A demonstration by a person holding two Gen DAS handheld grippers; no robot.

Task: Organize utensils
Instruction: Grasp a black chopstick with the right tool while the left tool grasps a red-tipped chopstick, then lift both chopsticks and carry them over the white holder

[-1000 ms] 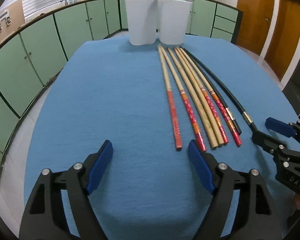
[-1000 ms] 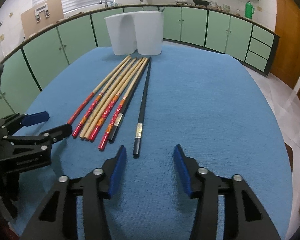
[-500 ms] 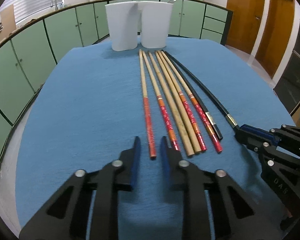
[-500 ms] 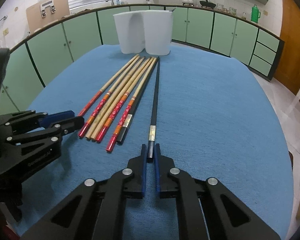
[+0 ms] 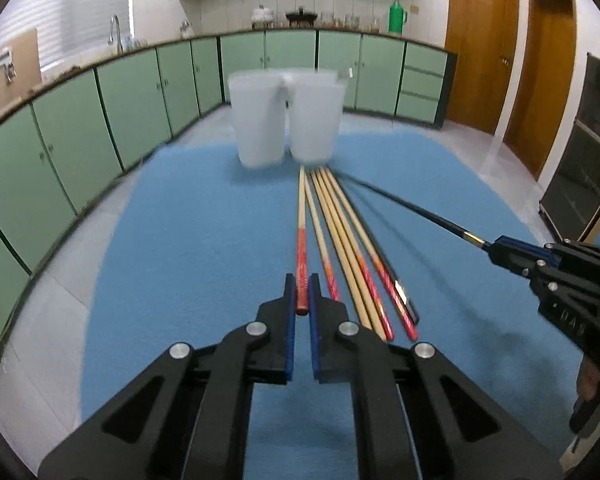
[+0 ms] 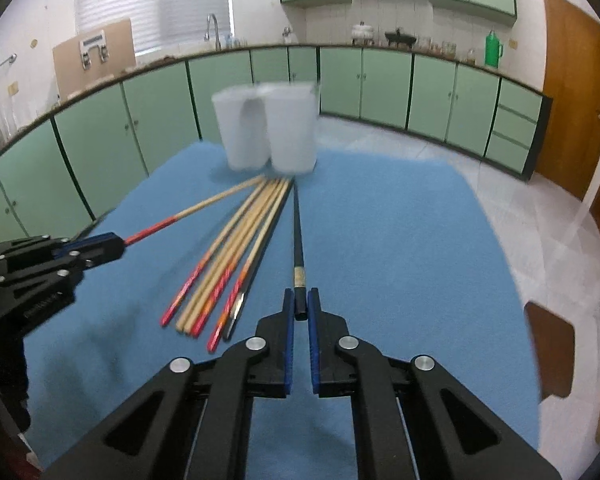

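1. Left gripper (image 5: pixel 302 300): jaws have just been closing and now pinch the red butt of a bamboo chopstick (image 5: pixel 301 216); pale shaft, red patterned handle end, raised off the blue cloth (image 5: pixel 204 240).
2. Right gripper (image 6: pixel 299 304): jaws have just been closing, now clamped on the butt of a black chopstick (image 6: pixel 297 232); slim, dark, gold band near the handle.
3. Loose bundle (image 6: pixel 228 264) lies mid-cloth between the two: bamboo sticks with red-orange ends, plus one black.
4. All tips point to two white cups (image 5: pixel 286 120) at the far edge, blurred.
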